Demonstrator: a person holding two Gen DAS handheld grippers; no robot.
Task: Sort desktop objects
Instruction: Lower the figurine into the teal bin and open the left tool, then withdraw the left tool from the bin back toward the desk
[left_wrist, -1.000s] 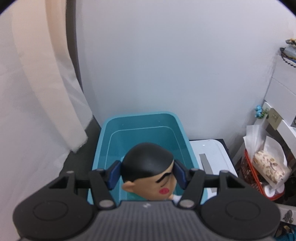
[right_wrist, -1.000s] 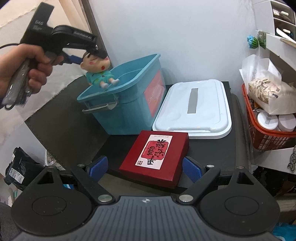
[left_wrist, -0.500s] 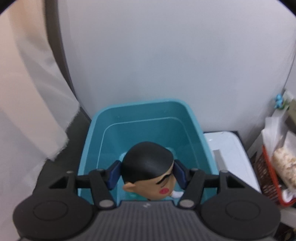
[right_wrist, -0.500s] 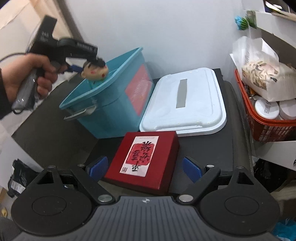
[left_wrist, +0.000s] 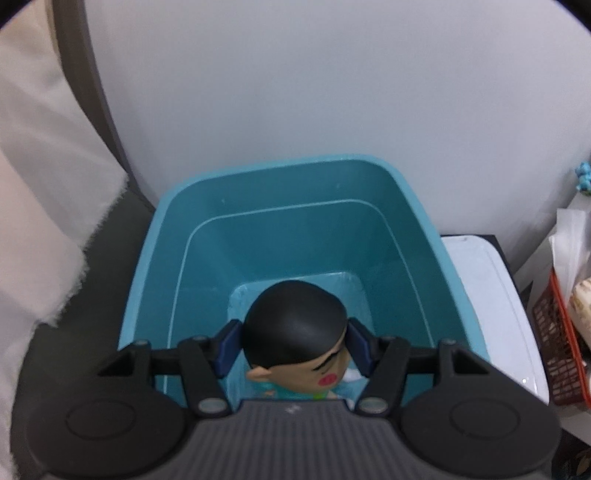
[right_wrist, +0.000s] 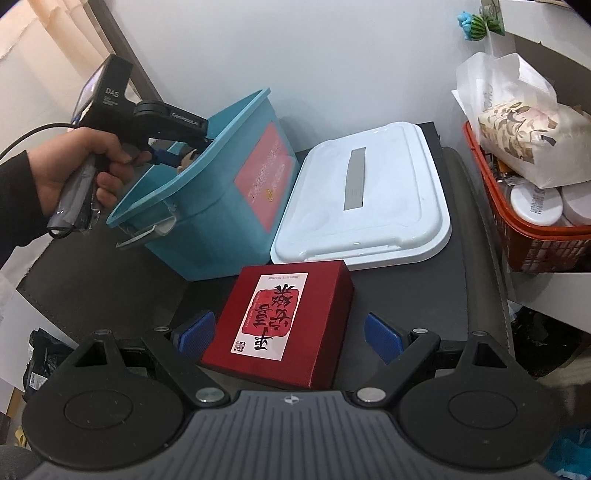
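Inside teal bin, figurine clamped by left gripper

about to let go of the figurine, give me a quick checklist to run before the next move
1. Left gripper jaws clamp the figurine by its head: ok.
2. Figurine is inside the teal bin, below its rim: ok.
3. Figurine rests on the bin floor: cannot tell.
4. Bin floor under it is free of other things: ok as far as visible.
5. White lid lies off the bin, beside it: ok.
6. Right gripper jaws are open astride the red box, pads not touching: ok.
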